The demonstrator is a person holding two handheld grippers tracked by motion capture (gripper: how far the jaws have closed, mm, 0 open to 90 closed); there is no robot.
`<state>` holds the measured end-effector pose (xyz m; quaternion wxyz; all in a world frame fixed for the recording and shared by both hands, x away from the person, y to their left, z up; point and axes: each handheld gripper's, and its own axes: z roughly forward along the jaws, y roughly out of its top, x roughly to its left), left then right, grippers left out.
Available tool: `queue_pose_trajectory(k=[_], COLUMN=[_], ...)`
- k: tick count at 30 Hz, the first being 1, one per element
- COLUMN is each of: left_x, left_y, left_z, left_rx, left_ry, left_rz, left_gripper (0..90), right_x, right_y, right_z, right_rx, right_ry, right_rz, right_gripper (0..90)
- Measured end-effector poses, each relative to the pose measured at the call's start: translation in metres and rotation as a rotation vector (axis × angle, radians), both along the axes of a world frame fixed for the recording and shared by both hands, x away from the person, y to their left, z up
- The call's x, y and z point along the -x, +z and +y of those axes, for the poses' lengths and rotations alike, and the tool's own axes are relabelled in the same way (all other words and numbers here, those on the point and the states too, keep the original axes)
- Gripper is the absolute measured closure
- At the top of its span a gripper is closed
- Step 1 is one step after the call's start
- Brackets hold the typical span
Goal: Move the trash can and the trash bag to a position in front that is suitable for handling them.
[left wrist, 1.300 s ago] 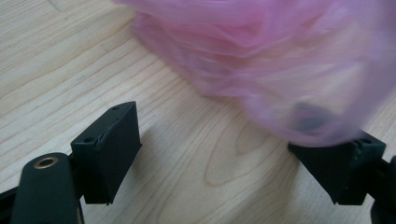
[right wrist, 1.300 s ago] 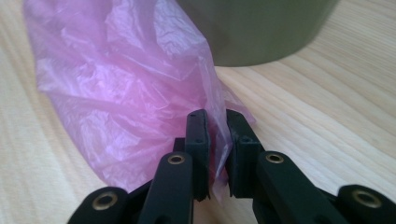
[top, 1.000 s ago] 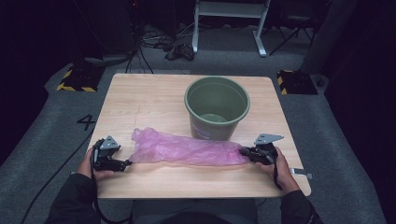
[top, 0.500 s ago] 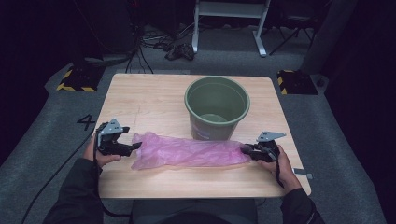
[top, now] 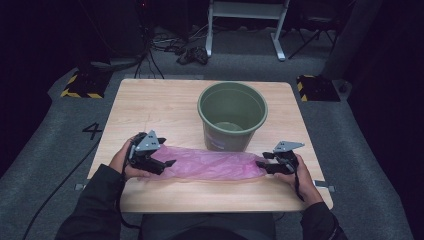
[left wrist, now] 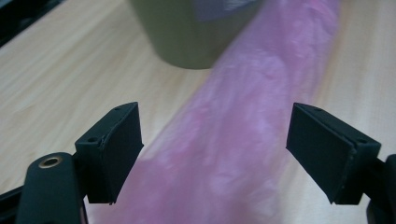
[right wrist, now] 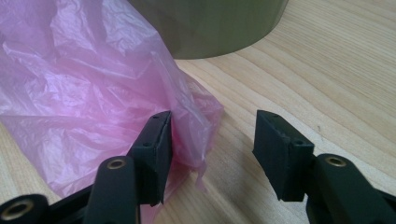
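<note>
Since a second ago our left gripper [top: 169, 163] has slid in over the pink bag's [top: 212, 164] end, jaws wide apart and straddling it. The right gripper [top: 260, 166] is released too, 1 jaw just brushing plastic, we think. The bag lies flat at 6 o'clock of the green bucket [top: 231, 114], so regrasping probably comes next.

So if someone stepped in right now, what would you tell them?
Left gripper: jaws open, straddling the pink bag at its left end.
Right gripper: jaws open at the bag's right end, corner of the plastic between them, not pinched.
The bag lies flat along the table's near edge, in front of the green bucket.
Done: bag laid out. Left, probably: grip both ends, lift, line the bucket.
</note>
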<state>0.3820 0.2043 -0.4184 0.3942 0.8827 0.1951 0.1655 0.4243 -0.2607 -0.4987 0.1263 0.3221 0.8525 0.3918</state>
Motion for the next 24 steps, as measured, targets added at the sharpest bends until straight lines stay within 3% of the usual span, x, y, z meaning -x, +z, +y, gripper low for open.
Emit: queue_pose_trajectory(k=[3, 10, 18, 24], left_x=[0.002, -0.011, -0.029, -0.035], left_y=[-0.006, -0.034, -0.056, -0.065], left_z=[-0.020, -0.052, -0.058, -0.058], left_rx=[-0.062, -0.231, -0.208, -0.207], left_ry=[-0.040, -0.044, -0.033, -0.018], left_rz=[0.021, 0.118, 0.220, 0.258], left_gripper=[17.8, 16.7, 16.4, 16.3], right_x=[0.000, 0.000, 0.000, 0.000], right_y=[0.000, 0.000, 0.000, 0.000], right_z=[0.000, 0.002, 0.002, 0.003], right_rx=[0.004, 0.017, 0.018, 0.016], right_ry=[-0.005, -0.001, 0.002, 0.004], right_rz=[-0.002, -0.004, -0.005, -0.007], right_gripper=[43.1, 38.7, 37.9, 37.8])
